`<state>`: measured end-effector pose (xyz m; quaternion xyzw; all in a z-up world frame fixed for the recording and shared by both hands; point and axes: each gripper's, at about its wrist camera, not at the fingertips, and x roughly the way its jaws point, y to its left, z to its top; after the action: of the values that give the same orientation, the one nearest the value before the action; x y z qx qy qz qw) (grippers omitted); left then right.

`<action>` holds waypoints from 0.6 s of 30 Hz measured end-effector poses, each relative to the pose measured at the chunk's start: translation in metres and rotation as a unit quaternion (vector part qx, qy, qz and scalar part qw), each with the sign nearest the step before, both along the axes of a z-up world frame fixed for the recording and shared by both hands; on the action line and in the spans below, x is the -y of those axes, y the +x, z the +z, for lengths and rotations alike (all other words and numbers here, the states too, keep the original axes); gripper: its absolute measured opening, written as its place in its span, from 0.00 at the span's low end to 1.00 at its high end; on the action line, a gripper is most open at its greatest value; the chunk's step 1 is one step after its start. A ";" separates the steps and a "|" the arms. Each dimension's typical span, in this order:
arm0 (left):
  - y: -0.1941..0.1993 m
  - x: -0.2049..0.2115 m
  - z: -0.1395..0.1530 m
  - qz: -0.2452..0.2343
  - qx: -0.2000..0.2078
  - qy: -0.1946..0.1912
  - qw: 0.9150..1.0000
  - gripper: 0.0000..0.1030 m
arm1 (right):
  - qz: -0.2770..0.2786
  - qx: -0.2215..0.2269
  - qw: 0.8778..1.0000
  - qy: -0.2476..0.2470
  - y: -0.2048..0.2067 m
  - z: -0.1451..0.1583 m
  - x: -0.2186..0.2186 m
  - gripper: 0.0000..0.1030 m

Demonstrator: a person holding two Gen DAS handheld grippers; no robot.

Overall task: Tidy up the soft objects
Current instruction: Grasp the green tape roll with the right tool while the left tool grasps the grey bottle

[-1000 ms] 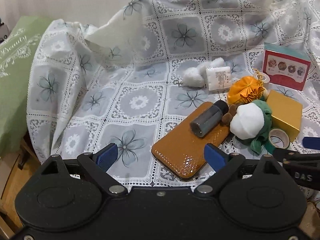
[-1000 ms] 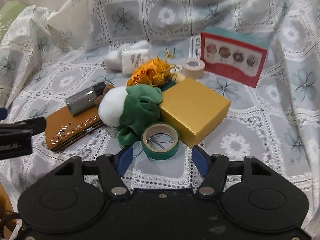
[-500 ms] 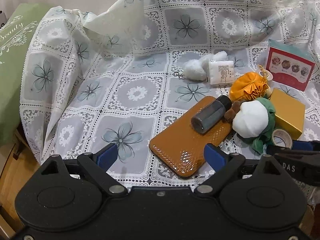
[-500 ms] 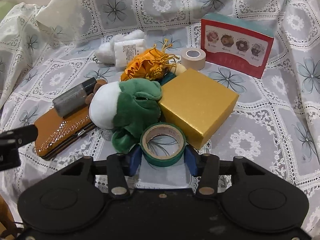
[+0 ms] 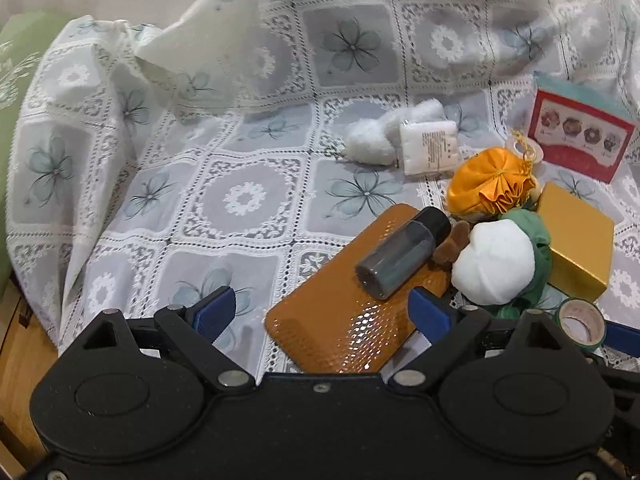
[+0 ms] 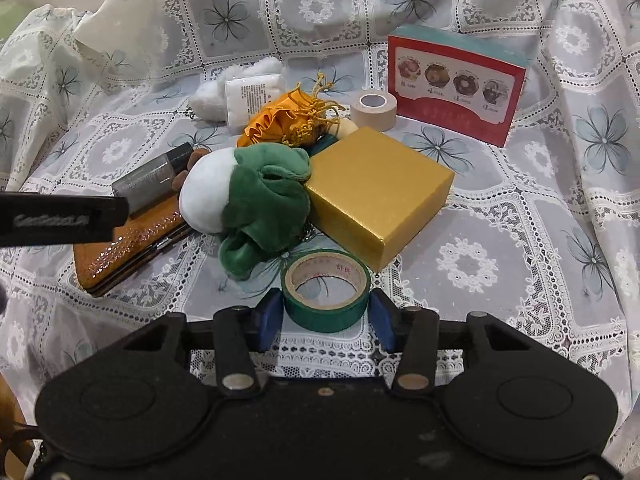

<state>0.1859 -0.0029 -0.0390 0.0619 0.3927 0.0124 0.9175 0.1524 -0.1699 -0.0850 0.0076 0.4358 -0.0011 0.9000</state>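
A green and white plush toy (image 6: 256, 196) lies on the lace cloth beside an orange drawstring pouch (image 6: 288, 120) and a white fluffy piece (image 6: 208, 96) with a white packet (image 6: 252, 96). They also show in the left wrist view: plush (image 5: 496, 268), pouch (image 5: 488, 188), fluffy piece (image 5: 372, 144). My right gripper (image 6: 326, 316) has its pads on both sides of a green tape roll (image 6: 326, 288). My left gripper (image 5: 320, 312) is open and empty over the front edge of an orange wallet (image 5: 352, 308).
A grey bottle (image 5: 400, 256) lies on the wallet. A gold box (image 6: 380, 188), a beige tape roll (image 6: 374, 106) and a red picture box (image 6: 456, 84) stand behind the plush. A green cushion (image 5: 16, 120) is at far left. The lace cloth (image 5: 240, 200) covers the seat.
My right gripper has moved forward and narrowed around the green tape roll. My left gripper has shifted a little forward over the wallet, still open.
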 end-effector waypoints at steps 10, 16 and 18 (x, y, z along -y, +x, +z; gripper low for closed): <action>0.041 -0.009 -0.006 0.031 -0.013 0.048 0.998 0.88 | 0.000 0.005 1.000 0.005 -0.003 -0.001 0.001 0.45; 0.066 -0.015 -0.008 0.038 -0.026 0.056 0.997 0.88 | 0.000 0.007 1.000 0.003 -0.003 -0.002 0.000 0.46; 0.067 -0.014 -0.007 0.036 -0.032 0.050 0.998 0.88 | -0.001 0.006 1.000 0.007 -0.003 -0.002 0.001 0.46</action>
<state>0.2526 0.0115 -0.0464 0.0941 0.4229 0.0627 0.8991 0.1491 -0.1709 -0.0866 0.0138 0.4300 0.0013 0.9027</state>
